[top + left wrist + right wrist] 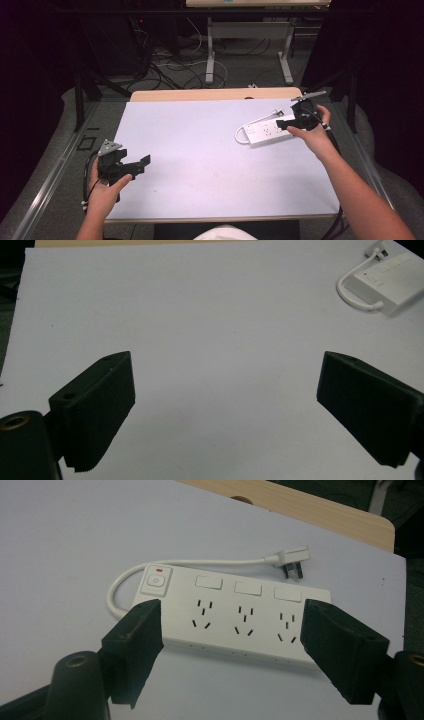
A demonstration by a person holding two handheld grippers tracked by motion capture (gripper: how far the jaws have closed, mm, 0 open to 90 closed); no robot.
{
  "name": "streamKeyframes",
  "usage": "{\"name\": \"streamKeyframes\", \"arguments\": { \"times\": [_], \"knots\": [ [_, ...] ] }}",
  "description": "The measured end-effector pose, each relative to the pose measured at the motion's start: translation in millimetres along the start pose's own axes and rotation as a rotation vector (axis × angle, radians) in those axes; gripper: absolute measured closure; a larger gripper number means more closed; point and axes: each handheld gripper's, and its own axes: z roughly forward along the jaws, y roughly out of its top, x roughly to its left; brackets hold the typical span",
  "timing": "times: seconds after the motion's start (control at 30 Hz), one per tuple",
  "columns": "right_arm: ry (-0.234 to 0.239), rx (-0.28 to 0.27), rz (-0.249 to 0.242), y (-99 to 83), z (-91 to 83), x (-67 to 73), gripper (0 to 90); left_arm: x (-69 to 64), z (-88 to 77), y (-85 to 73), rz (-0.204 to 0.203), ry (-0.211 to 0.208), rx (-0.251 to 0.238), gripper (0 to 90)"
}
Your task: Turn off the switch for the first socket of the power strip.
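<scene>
A white power strip with three sockets lies at the back right of the white sheet. Its cord loops off the left end and runs behind it to a plug. In the right gripper view the strip has a switch with a red light at its left end. My right gripper hangs open just over the strip's near side, one jaw toward each end, and in the high view it sits over the strip's right part. My left gripper is open and empty at the front left, as the left gripper view confirms.
The white sheet covers most of a wooden table, whose bare edge shows at the back. Beyond the table are desk legs and loose cables on the floor. A dark rail runs along each side of the table.
</scene>
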Motion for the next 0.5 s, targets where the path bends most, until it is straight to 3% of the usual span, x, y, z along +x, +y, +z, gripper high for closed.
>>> {"name": "streamKeyframes", "arguments": {
  "times": [0.5],
  "knots": [
    [0.010,0.026,0.004,10.2,21.1,6.5,36.9,0.0,0.2,0.1,0.001,0.000,0.004,8.8]
  ]
}}
